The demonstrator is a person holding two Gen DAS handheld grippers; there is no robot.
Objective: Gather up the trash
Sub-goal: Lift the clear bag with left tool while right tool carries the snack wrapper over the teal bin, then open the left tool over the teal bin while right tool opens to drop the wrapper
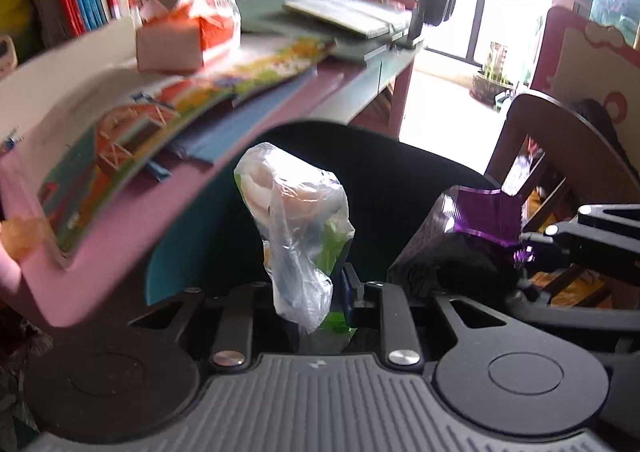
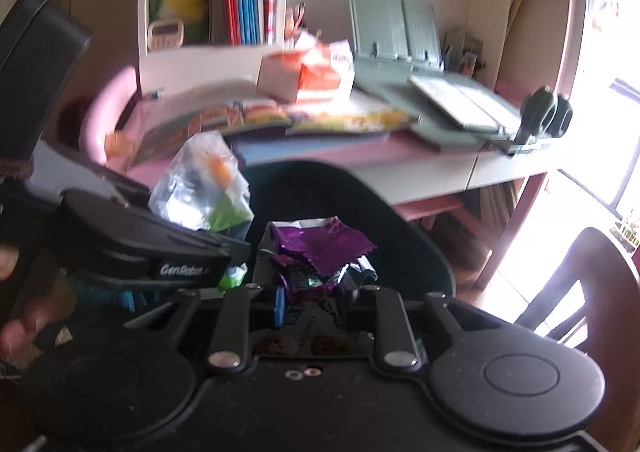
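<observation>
Left tongs (image 1: 320, 316) pinch a clear plastic bag (image 1: 296, 220) of scraps, held upright ahead of them. Right tongs (image 2: 316, 292) grip a purple foil wrapper (image 2: 320, 244) — both above a dark chair (image 2: 360, 212), the pink table (image 2: 360, 156) beyond.

One marking reads clearly: "GenRobot", in pale letters on the black side of the left gripper (image 2: 236, 252), at about nine o'clock in the right wrist view; what follows the word is blurred. The purple foil wrapper (image 2: 320, 248) at the centre carries print at its lower edge, too crumpled to read. The picture books on the desk (image 1: 168, 120) and the orange-and-white box (image 2: 304, 76) show lettering smeared past reading.
</observation>
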